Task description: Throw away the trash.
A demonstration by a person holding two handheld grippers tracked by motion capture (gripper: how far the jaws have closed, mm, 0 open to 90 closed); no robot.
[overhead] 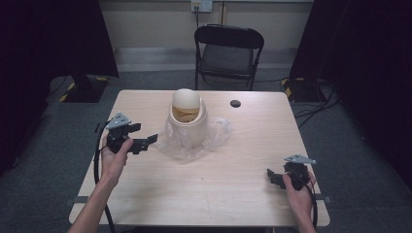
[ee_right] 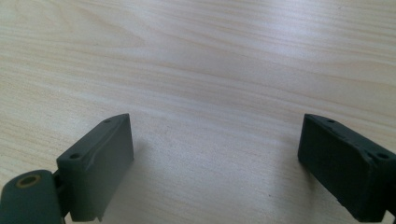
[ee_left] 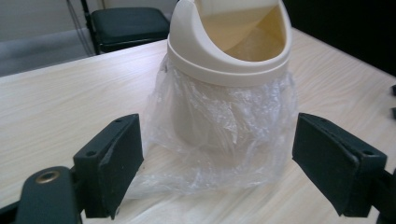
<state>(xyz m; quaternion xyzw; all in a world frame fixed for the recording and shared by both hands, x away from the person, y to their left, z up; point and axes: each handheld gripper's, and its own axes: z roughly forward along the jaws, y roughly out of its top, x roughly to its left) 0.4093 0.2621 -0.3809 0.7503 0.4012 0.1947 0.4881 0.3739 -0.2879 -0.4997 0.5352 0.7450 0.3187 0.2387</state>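
A small cream bin (overhead: pixel 187 119) with a domed swing lid stands upright near the middle of the wooden table (overhead: pixel 243 184). A clear plastic bag (overhead: pixel 214 133) is draped down around its body and spreads onto the tabletop. My left gripper (overhead: pixel 145 138) sits just left of the bin, open, jaws pointing at it. In the left gripper view the bin (ee_left: pixel 231 44) and bag (ee_left: pixel 219 126) lie a short way ahead of the spread jaws of my left gripper (ee_left: pixel 217 168). My right gripper (overhead: pixel 273 175) is at the near right of the table, open over bare wood (ee_right: pixel 215 158).
A small black round object (overhead: pixel 235 103) lies on the table behind and right of the bin. A black folding chair (overhead: pixel 228 53) stands beyond the far edge. Dark curtains flank the room, and cables run on the floor at right.
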